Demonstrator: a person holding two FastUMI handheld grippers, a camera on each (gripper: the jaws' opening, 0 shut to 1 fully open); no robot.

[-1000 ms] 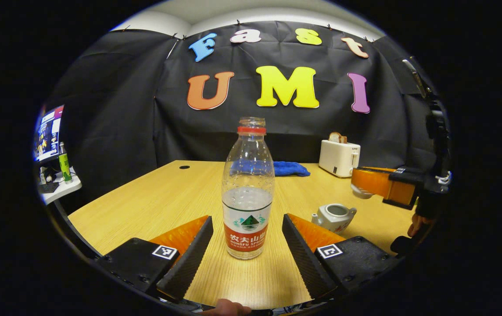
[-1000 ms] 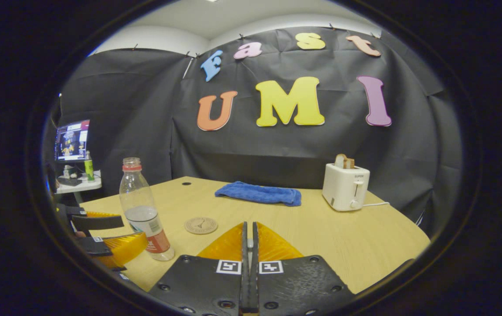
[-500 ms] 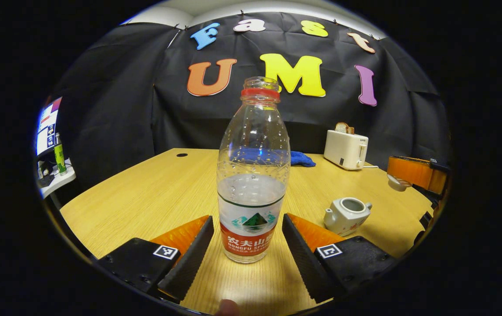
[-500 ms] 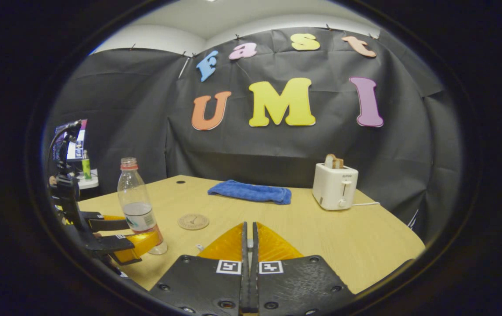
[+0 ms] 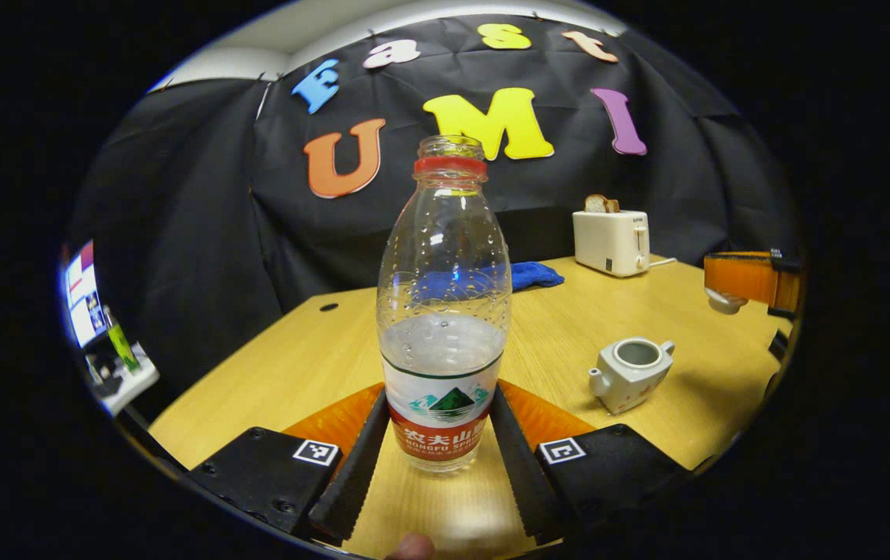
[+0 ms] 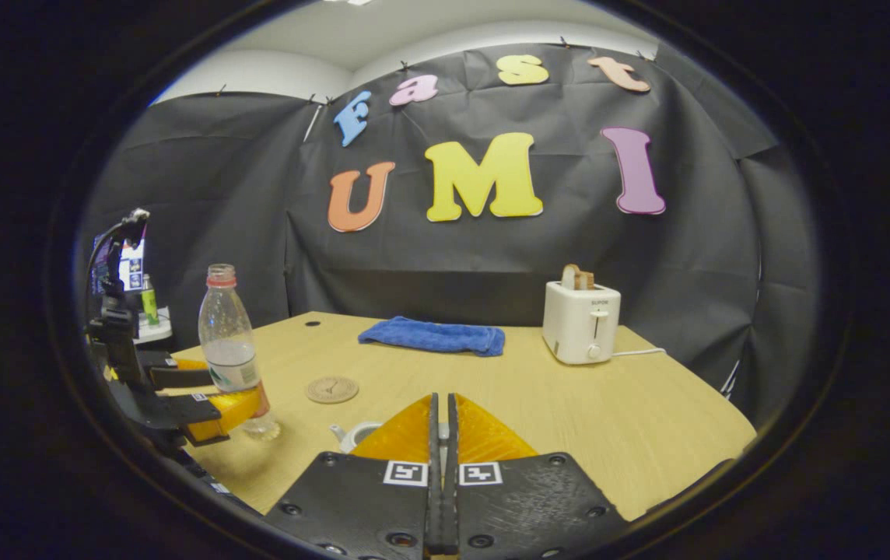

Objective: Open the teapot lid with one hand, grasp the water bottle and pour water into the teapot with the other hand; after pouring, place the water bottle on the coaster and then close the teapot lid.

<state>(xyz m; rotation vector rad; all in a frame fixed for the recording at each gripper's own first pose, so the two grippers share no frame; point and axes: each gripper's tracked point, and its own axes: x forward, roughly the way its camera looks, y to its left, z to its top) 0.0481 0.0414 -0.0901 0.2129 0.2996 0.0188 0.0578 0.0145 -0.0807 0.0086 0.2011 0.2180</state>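
left gripper view has the left tongs [image 5: 439, 435] closed in around the lower, labelled part of the water bottle [image 5: 443, 311], both fingers [image 5: 355, 467] pressing its sides. the bottle stands upright with no cap on, partly filled with water, and whether its base rests on the table [image 5: 569, 311] or hangs just off it i cannot tell. to the right of it sits the teapot [image 5: 630, 372], open at the top, apart from the bottle. farther right the right tongs [image 5: 725, 289] hover above the table with a small white piece pinched at the tip, which i judge to be the teapot lid [image 5: 725, 302].

right gripper view shows the right tongs [image 6: 442, 435] squeezed nearly together with that piece barely showing between the fingers. the coaster [image 6: 331, 389] lies bare on the table, near the bottle [image 6: 229, 342] and the left tongs [image 6: 204, 393]. a blue cloth [image 6: 432, 336] and a toaster [image 6: 581, 320] sit farther back.

as a judgement: the lid is off and the bottle is gripped, so the first stretch is done. left to do are carrying the bottle over the teapot, pouring, setting it on the coaster, then putting the lid back.
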